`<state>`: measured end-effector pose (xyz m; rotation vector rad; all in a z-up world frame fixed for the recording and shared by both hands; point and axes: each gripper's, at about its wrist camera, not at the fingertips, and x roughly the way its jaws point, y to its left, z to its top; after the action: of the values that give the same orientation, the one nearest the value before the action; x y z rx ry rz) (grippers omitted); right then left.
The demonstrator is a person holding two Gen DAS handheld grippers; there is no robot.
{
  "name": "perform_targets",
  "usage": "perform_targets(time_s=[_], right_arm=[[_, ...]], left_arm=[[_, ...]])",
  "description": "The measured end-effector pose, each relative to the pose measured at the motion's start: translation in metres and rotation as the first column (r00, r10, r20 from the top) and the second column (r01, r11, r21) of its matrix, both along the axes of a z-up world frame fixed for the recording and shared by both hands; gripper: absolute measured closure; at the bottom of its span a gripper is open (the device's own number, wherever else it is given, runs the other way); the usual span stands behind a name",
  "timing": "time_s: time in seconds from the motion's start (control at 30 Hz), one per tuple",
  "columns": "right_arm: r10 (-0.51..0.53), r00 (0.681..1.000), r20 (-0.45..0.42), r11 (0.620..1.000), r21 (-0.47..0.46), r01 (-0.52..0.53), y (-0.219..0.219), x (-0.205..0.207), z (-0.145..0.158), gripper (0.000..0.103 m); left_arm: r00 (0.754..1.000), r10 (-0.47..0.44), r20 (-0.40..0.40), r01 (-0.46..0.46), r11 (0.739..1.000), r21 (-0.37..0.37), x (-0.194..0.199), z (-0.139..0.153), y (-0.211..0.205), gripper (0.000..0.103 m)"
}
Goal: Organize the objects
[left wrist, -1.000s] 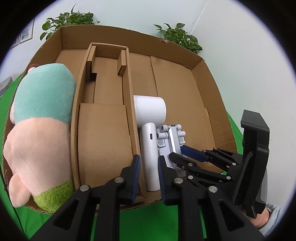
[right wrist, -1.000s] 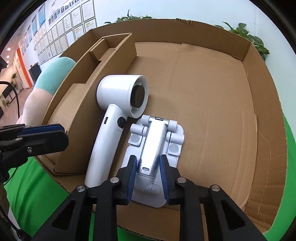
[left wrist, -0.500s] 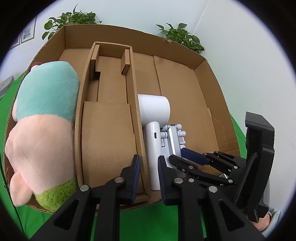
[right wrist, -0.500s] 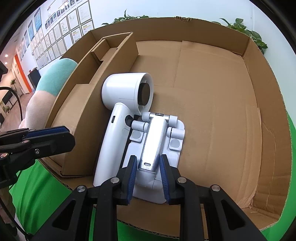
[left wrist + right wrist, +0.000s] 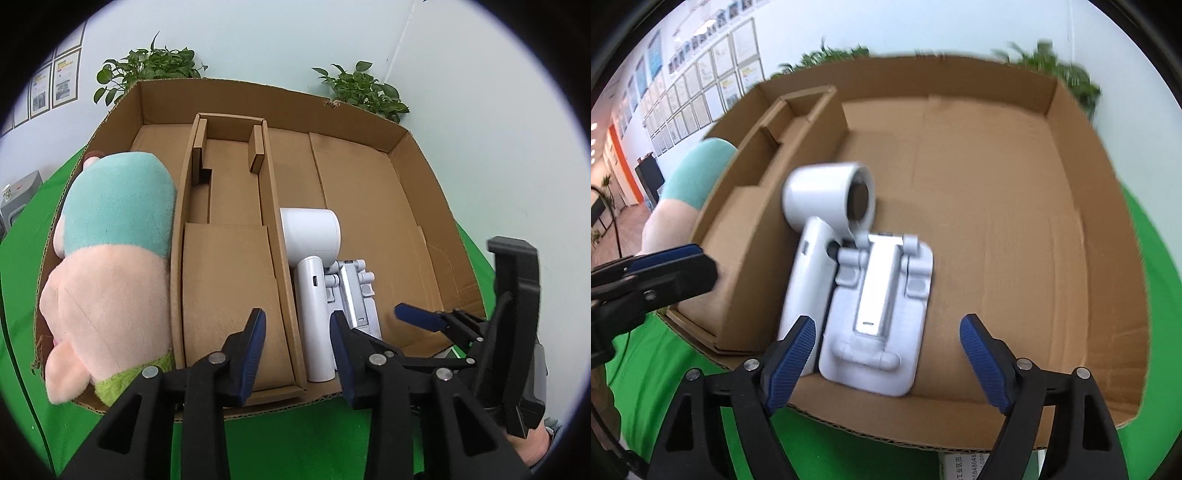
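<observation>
While blurred, both hand-held grippers [image 5: 886, 345] [image 5: 297, 341] just opening, stand [image 5: 879, 314] released, plush [image 5: 107, 273] half-hidden.

Landmark: white hair dryer [image 5: 820, 236], lying in the cardboard box [image 5: 997, 206].

- Left of dryer: cardboard divider wall [image 5: 280, 266] hard against its handle; no passage there.
- Beyond divider: narrow insert channel [image 5: 229, 288], bare floor, partly cut by two short tabs at the far end.
- Further left: plush toy [image 5: 110, 266] fills the outer compartment.
- Right of dryer: white folding stand [image 5: 882, 306] touching it.
- Right of stand: broad bare box floor up to the right wall; far side of dryer also open.
</observation>
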<state>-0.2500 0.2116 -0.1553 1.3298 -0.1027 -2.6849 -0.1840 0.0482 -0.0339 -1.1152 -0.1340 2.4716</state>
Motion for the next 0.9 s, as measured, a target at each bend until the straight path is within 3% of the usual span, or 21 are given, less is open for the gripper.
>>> perform_targets(time_s=[0.17,0.63,0.8,0.9], right_arm=[[0.039,0.999,0.035,0.998,-0.043,-0.037,-0.007,-0.003,-0.007,0.04],[0.034,0.999,0.025,0.998,-0.05,-0.033,-0.014,0.001,-0.005,0.04],[0.032,0.999,-0.003,0.996,-0.079,-0.032,-0.008,0.001,0.001,0.024],[0.013,1.0,-0.018,0.999,-0.046,-0.014,-0.004,-0.003,0.006,0.024]], left_arm=[[1.0,0.015,0.008,-0.015,1.0,0.0,0.002,-0.003,-0.007,0.068],[1.0,0.013,0.01,-0.013,1.0,0.005,0.005,-0.003,-0.008,0.068],[1.0,0.009,0.011,-0.009,1.0,0.001,0.006,-0.004,-0.009,0.068],[1.0,0.009,0.012,-0.01,1.0,0.002,0.006,-0.004,-0.009,0.068]])
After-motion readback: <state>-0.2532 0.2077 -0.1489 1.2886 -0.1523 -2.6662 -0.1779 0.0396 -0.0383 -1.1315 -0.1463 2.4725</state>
